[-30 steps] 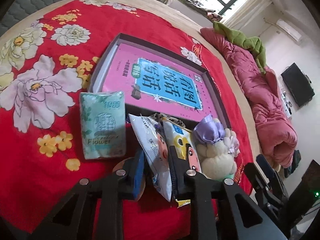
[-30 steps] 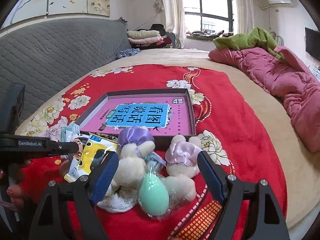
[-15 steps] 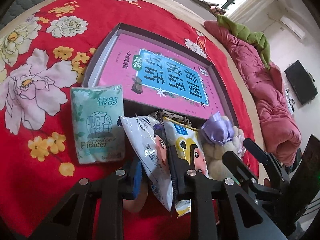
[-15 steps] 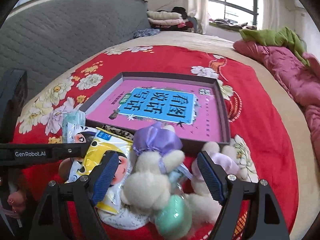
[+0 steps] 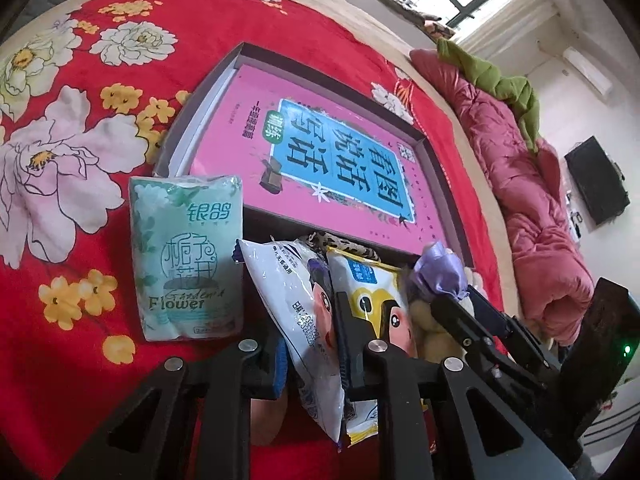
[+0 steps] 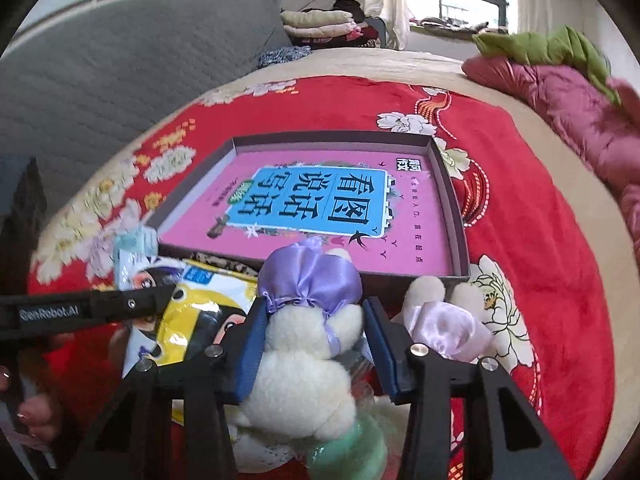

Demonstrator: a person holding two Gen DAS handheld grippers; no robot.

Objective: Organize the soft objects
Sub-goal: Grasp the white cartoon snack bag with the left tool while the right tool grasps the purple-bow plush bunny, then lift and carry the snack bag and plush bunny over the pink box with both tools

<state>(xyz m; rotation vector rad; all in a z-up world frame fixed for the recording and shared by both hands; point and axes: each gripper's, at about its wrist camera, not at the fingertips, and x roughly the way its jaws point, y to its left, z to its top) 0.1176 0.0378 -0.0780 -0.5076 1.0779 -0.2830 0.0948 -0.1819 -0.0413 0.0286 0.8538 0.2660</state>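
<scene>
My left gripper (image 5: 310, 332) is shut on a white snack packet (image 5: 296, 304) with a cartoon face, held over the red bedspread. A yellow packet (image 5: 374, 292) sits just to its right. My right gripper (image 6: 314, 344) is closed around a cream plush toy with a purple satin cap (image 6: 310, 320). A second plush with a pale lilac cap (image 6: 444, 320) lies to its right, and a mint green egg-shaped thing (image 6: 352, 452) lies below. A shallow box with a pink book (image 6: 316, 204) lies just beyond the toys. A green tissue pack (image 5: 188, 256) lies left of the white packet.
A red flowered bedspread (image 5: 80, 120) covers the bed. A crumpled pink quilt (image 6: 572, 100) with a green blanket lies at the right. A grey padded headboard (image 6: 120, 68) stands at the left, and folded clothes lie at the far end.
My right gripper moved forward and closed its fingers around the purple-capped plush. My left gripper kept its hold on the white packet and shifted slightly toward the box.
</scene>
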